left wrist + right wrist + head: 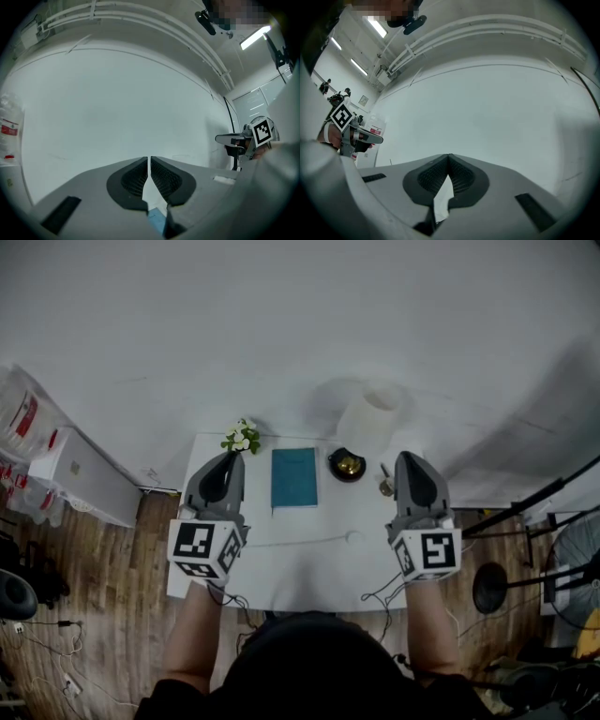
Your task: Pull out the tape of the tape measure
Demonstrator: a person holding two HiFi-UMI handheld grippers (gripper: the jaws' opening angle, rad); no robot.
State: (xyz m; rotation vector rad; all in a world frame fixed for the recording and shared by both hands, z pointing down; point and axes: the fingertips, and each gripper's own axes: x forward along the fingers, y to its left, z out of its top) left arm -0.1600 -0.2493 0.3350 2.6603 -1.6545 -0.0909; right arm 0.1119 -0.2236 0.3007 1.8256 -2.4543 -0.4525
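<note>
Both grippers hover above the white table (pixel 281 587) and point level at the white wall. My left gripper (pixel 223 465) (pixel 149 161) is shut, with only a hairline slit between its pads and nothing in it. My right gripper (pixel 413 463) (pixel 449 158) is shut too and holds nothing. Between them on the table lies a small white round thing (pixel 353 537), and a thin white line (pixel 295 542) runs left from it. I cannot tell whether this is the tape measure. Each gripper view shows the other gripper (pixel 257 135) (pixel 347 126) off to the side.
At the table's back edge stand a small pot of white flowers (pixel 242 437), a teal book (pixel 294 477), a black bowl with something golden in it (pixel 347 465), a white cylinder (pixel 372 416) and a small brass-coloured thing (pixel 385 487). A white box (pixel 80 474) stands on the floor at the left, black stands (pixel 534 502) at the right.
</note>
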